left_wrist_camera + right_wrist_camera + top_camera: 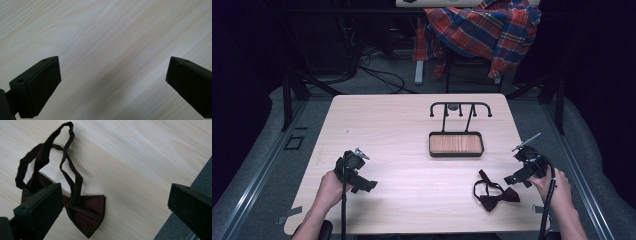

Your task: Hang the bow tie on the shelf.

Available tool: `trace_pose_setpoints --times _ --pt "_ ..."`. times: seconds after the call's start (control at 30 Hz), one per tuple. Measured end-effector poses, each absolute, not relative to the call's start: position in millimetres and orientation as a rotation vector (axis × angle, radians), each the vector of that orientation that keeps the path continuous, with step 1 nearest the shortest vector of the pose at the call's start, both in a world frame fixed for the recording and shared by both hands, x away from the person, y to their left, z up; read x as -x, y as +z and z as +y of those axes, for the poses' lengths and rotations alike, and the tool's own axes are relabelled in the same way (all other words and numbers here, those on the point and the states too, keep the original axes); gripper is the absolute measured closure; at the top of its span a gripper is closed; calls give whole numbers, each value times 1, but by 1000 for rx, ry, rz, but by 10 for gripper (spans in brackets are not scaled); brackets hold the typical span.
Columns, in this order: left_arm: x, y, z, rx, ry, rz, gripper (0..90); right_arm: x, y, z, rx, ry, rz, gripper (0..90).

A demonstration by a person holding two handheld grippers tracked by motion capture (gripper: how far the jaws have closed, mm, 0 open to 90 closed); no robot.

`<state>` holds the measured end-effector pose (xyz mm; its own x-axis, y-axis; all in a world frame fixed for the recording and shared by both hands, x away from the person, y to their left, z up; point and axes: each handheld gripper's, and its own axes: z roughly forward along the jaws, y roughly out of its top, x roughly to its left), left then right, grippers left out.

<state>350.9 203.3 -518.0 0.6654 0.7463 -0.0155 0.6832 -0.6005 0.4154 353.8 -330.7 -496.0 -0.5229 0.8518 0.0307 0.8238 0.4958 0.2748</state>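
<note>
A person seated at a pale wooden table [412, 150] holds a black gripper in each hand, forearms entering from the near edge and cut off by the frame. The left gripper [357, 175] hovers over bare wood at the near left of the table; in the left gripper view its two jaws stand wide apart with nothing between them but wood grain. The left hand [329, 189] wraps the handle, a cable running down from it toward the near edge.

At the near right edge, the right gripper [524, 167] is likewise spread wide and empty, held in the right hand [557, 187]. In the right gripper view its left jaw overlaps and hides part of a dark maroon bow tie [85, 212], while the right jaw sits over the table's edge and the grey floor beyond. The bow tie [494, 192] lies flat on the table just beside that gripper, its strap [45, 152] looped away from the bow; whether the strap is fastened cannot be made out.

Toward the far middle stands a black metal rack [459, 107] with hooked arms above a wood-lined tray [456, 144]. A small object behind its crossbar is too blurred to identify. Beyond the table, a red and blue plaid shirt [482, 30] drapes a chair, the surroundings lost in darkness.
</note>
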Motion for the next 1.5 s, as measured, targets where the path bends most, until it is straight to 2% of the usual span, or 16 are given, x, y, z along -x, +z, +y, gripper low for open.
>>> trace_pose_setpoints --times 0.63,0.87,1.0,1.13,1.23,1.33,1.5 --pt "-351 -518 203 -2494 227 1127 0 -355 -493 -318 -1397 331 2623 1" --pt "-352 -518 205 -2495 225 1126 0 -355 -497 -302 -1302 319 2679 4" --pt "-351 -518 204 -2497 226 1120 0 -353 -502 -290 -1237 322 2692 125" --pt "-351 -518 203 -2499 232 1121 0 -354 -508 -285 -1201 324 2725 158" --pt "-351 -518 202 -2505 227 1117 0 -357 -511 -282 -1181 315 2738 227" --pt "-351 -518 202 -2507 227 1116 0 -358 -514 -279 -1185 328 2739 242" --pt "-351 -518 202 -2506 228 1115 0 -359 -521 -270 -1168 323 2755 331"
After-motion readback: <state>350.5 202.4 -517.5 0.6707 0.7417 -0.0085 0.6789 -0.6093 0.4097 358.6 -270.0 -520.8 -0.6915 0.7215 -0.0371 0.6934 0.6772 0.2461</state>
